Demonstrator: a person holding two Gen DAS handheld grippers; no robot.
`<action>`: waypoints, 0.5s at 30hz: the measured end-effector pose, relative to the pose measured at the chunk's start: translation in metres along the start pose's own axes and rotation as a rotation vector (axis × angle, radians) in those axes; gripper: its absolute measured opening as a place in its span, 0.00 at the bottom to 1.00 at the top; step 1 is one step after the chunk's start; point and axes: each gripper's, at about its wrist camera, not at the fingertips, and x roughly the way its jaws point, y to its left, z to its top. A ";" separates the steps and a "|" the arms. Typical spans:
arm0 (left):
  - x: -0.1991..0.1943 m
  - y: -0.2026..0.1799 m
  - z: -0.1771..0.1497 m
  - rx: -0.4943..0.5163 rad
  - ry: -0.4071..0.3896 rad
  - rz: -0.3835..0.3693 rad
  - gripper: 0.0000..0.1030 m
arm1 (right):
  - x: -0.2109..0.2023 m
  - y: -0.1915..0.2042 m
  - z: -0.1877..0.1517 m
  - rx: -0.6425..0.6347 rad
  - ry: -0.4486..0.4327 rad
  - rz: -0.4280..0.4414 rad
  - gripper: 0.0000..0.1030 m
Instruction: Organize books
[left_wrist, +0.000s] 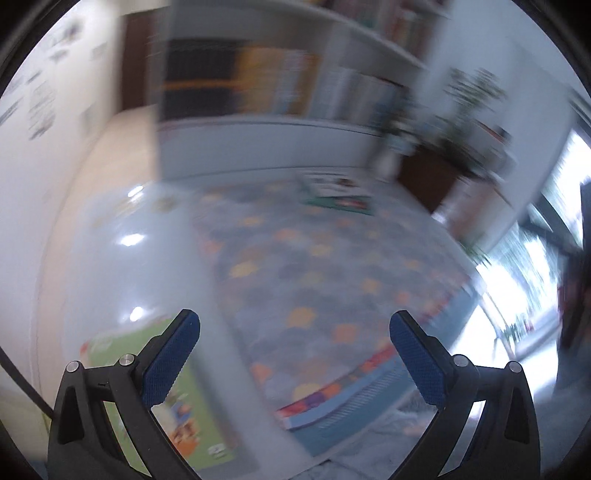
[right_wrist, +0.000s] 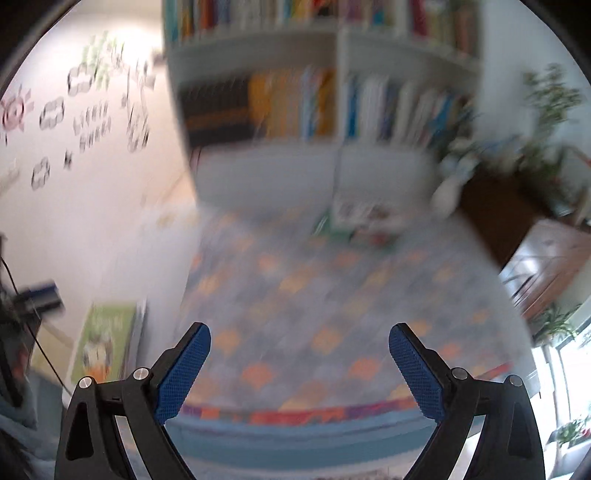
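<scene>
A tall white bookcase (right_wrist: 332, 92) fills the upper middle of the right wrist view, its shelves packed with upright books in orange, blue, white and black spines, all smeared by blur. In the left wrist view the same bookcase (left_wrist: 280, 85) leans across the top of the frame. Below it a large patterned rug (right_wrist: 314, 295) with grey and orange patches and a blue striped border covers the centre of both views; in the left wrist view the rug (left_wrist: 332, 277) runs from the middle toward the lower right. A pale wall with black line drawings (right_wrist: 74, 110) takes the upper left of the right wrist view. A dark brown wooden cabinet with green plants on top (right_wrist: 498, 206) stands at the right, beside the bookcase.

A flat book with a green edge and a pale cover (right_wrist: 362, 221) lies on the rug close to the foot of the bookcase, just above centre; in the left wrist view that book (left_wrist: 336, 195) sits right of centre. A second green picture book (right_wrist: 107, 339) lies on the bare floor at lower left, off the rug; the left wrist view shows it (left_wrist: 192, 406) behind the left finger.

The left tongs (left_wrist: 295, 354) stand wide apart, holding nothing. The right tongs (right_wrist: 299, 365) are spread wide too, nothing between the blue pads.
</scene>
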 end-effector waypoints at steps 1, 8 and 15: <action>0.002 -0.014 0.004 0.053 0.004 -0.041 0.99 | -0.026 -0.010 0.009 0.004 -0.066 0.002 0.94; 0.016 -0.076 0.033 0.181 -0.005 -0.119 0.99 | -0.118 -0.048 0.047 -0.071 -0.319 0.176 1.00; 0.061 -0.108 0.075 0.110 -0.008 -0.109 0.99 | -0.095 -0.108 0.088 -0.062 -0.325 0.157 1.00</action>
